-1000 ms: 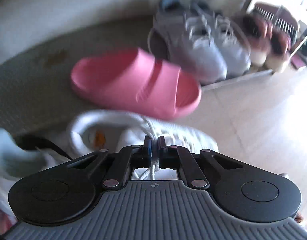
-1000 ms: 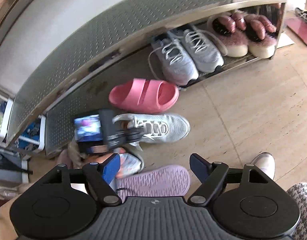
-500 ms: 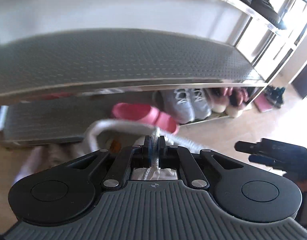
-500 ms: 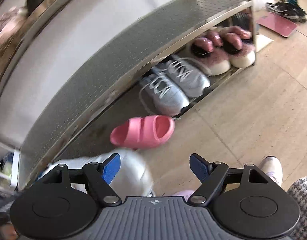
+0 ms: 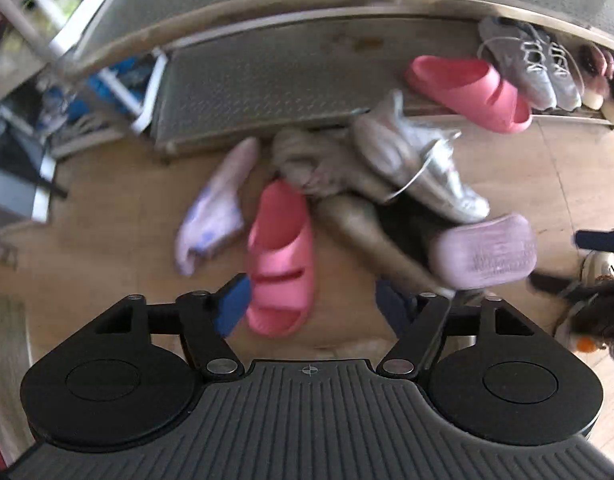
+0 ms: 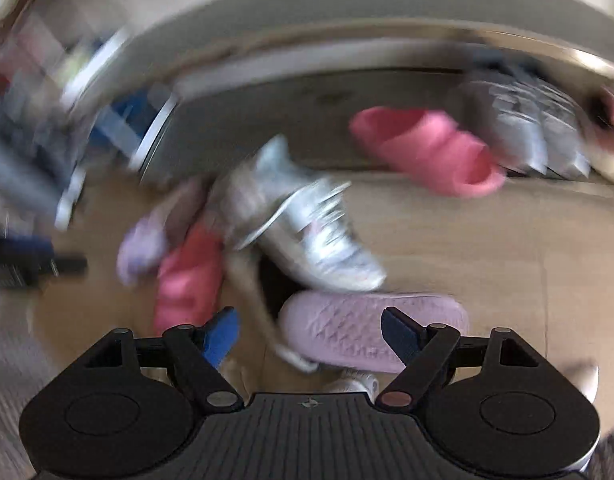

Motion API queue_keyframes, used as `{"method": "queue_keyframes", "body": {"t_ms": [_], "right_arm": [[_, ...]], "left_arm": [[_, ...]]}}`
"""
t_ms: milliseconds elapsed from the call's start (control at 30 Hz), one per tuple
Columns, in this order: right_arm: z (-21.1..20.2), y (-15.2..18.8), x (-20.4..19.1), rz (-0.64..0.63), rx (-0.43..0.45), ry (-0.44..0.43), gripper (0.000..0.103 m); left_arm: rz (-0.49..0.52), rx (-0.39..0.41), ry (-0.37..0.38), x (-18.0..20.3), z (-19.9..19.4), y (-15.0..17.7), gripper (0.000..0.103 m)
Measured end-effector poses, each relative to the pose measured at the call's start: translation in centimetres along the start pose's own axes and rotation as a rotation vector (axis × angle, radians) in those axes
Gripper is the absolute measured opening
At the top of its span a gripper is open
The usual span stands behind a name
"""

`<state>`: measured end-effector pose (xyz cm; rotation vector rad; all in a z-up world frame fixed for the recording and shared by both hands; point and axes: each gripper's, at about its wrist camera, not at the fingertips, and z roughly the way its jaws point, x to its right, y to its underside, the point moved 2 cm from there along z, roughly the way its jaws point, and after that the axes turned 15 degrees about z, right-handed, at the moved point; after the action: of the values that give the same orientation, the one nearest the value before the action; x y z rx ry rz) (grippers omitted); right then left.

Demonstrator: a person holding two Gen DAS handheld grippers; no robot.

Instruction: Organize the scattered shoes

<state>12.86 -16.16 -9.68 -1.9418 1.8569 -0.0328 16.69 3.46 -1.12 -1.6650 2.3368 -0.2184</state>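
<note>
A: Where are the shoes, and which way do they lie?

B: A scattered pile sits on the wooden floor [image 5: 107, 208] in front of a metal shoe rack [image 5: 267, 76]. A white sneaker [image 5: 423, 164] lies tilted on top of the pile, its long axis running diagonally, toe pointing down and to the right in the left wrist view. Just below its toe, a lilac slipper [image 5: 487, 252] lies sole up, lengthwise left to right.

A: And the pink ones?

B: One pink slide [image 5: 281, 256] lies on the floor with its long axis nearly vertical in that view, just ahead of the left tool [image 5: 311, 306]. The other pink slide [image 5: 471, 92] rests at the front edge of the rack's bottom shelf, angled down to the right. A pale lavender slipper [image 5: 215, 208] lies beside the floor slide, slanted.

A: What else is on the rack?

B: Grey sneakers [image 5: 535, 64], side by side, right of the shelf slide.

A: And the tools?

B: Both are spread wide and hold nothing. The right tool [image 6: 309, 334] hovers over the lilac slipper; that view is heavily blurred.
</note>
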Motion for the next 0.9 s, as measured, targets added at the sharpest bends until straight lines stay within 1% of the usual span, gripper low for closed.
{"method": "queue_keyframes", "body": {"t_ms": [67,167,200,233,267,300,333,367,433,467,500,567,633,667,700,733,767,800,833,867,900], "right_arm": [[2.4,2.9,-3.7,-0.192,-0.050,-0.010,0.080],[5.1,6.7,-7.6,-0.305,-0.087,-0.043,0.080],[5.6,7.4,-8.2,-0.314,-0.091,-0.045,0.079],[7.5,9.8,-10.2,-0.337,-0.096,-0.044,0.077],[8.5,11.1,-11.2,-0.342,-0.099,-0.039,0.076],[10.0,12.8,-12.6,-0.349,-0.106,-0.031,0.076],[10.7,13.8,-13.4,-0.350,-0.113,-0.030,0.074],[12.0,15.4,-14.9,-0.347,-0.131,-0.032,0.070],[13.5,16.9,-16.7,-0.328,-0.165,-0.076,0.062],[14.2,17.7,-17.6,-0.319,-0.182,-0.096,0.060],[14.9,17.6,-17.8,-0.337,-0.191,-0.087,0.059],[16.3,17.5,-18.4,-0.374,-0.210,-0.068,0.051],[17.7,17.4,-18.9,-0.411,-0.228,-0.049,0.050],[18.4,17.4,-19.2,-0.428,-0.237,-0.039,0.031],[18.8,16.2,-18.6,-0.406,-0.240,-0.016,0.018],[19.2,15.0,-18.0,-0.382,-0.242,0.008,0.000],[19.0,13.1,-17.0,-0.326,-0.206,0.050,0.000],[18.7,12.2,-16.4,-0.295,-0.167,0.083,0.000],[17.8,10.0,-14.9,-0.248,-0.025,0.239,0.019],[17.2,8.7,-13.8,-0.204,0.000,0.272,0.024],[16.6,7.4,-12.7,-0.160,0.026,0.305,0.024]], "left_arm": [[-0.043,0.018,0.029,-1.9,0.0,1.4,0.076],[-0.125,0.046,0.072,-4.6,-0.4,2.8,0.076],[-0.155,0.056,0.086,-5.5,-0.6,3.2,0.076],[-0.184,0.066,0.100,-6.4,-0.8,3.7,0.076],[-0.207,0.074,0.109,-7.4,-1.1,3.8,0.076],[-0.209,0.080,0.112,-8.2,-1.5,3.7,0.076],[-0.193,0.086,0.116,-8.6,-1.8,3.5,0.076],[-0.179,0.090,0.119,-8.8,-2.0,3.0,0.076],[-0.167,0.095,0.119,-9.0,-2.2,2.6,0.076],[-0.162,0.098,0.123,-9.1,-2.3,2.4,0.076],[-0.153,0.103,0.134,-9.1,-2.5,2.3,0.076],[-0.145,0.105,0.148,-9.0,-2.5,2.1,0.076],[-0.139,0.102,0.165,-9.0,-2.3,2.1,0.077],[-0.139,0.100,0.165,-9.0,-2.2,2.2,0.077],[-0.141,0.094,0.162,-9.1,-2.1,2.3,0.077],[-0.144,0.088,0.158,-9.2,-1.9,2.5,0.077],[-0.148,0.082,0.152,-9.3,-1.8,2.6,0.077],[-0.152,0.076,0.147,-9.4,-1.7,2.8,0.077],[-0.157,0.070,0.143,-9.5,-1.6,2.9,0.077],[-0.160,0.066,0.140,-9.6,-1.6,2.9,0.077],[-0.159,0.063,0.139,-9.5,-1.5,2.9,0.077]]}}
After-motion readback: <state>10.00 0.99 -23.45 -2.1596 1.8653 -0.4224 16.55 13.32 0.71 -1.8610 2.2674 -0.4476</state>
